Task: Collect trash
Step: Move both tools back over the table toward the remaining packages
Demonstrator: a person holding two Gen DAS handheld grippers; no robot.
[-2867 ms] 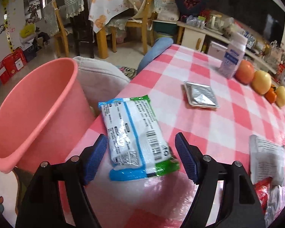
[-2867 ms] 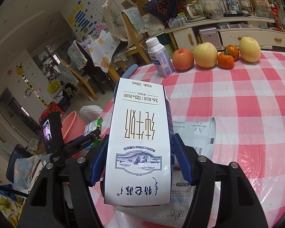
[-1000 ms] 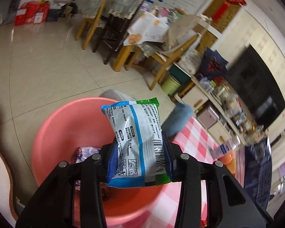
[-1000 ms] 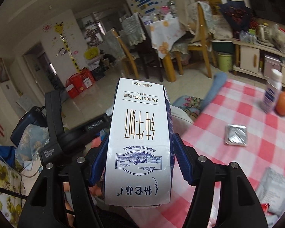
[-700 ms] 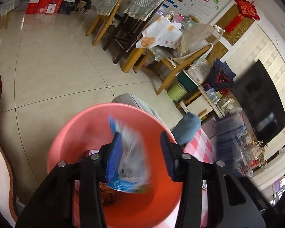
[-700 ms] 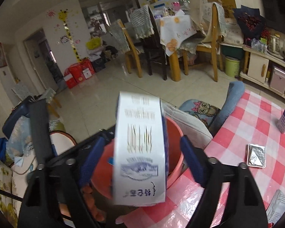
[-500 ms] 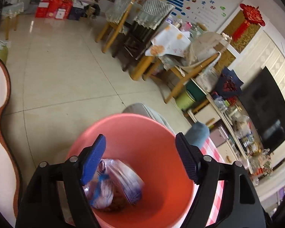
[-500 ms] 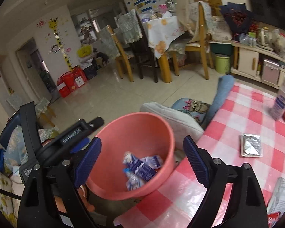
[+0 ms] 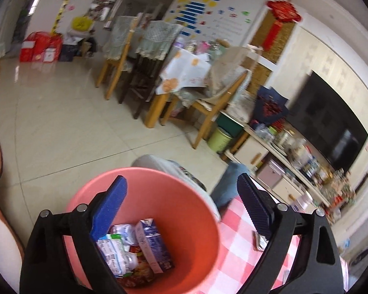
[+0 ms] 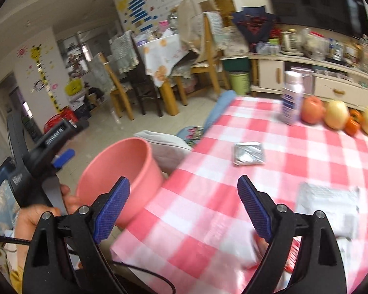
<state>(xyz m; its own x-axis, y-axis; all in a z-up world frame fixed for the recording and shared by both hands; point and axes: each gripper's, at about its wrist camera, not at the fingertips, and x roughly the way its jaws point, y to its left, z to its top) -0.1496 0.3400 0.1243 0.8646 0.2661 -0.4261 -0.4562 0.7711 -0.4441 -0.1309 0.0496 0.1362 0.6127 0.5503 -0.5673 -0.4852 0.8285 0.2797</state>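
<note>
A pink bucket (image 9: 196, 220) stands beside the table and holds a milk carton (image 9: 153, 247), a green and blue snack bag (image 9: 111, 254) and other wrappers. My left gripper (image 9: 181, 207) is open and empty above the bucket's mouth. My right gripper (image 10: 184, 208) is open and empty over the red checked tablecloth (image 10: 208, 220), with the bucket (image 10: 120, 171) to its left. A silver foil packet (image 10: 248, 153) and a white plastic wrapper (image 10: 328, 210) lie on the table. The left gripper's body (image 10: 36, 154) shows at the left of the right wrist view.
A white bottle (image 10: 292, 98) and a row of fruit (image 10: 336, 115) stand at the table's far edge. A grey cushioned seat (image 10: 164, 147) sits beside the bucket. Wooden chairs (image 9: 125, 56) and a cabinet (image 10: 331, 83) stand beyond.
Both grippers opened over the bucket; the snack bag and the milk carton fell in. The right gripper has since swung right, over the table.
</note>
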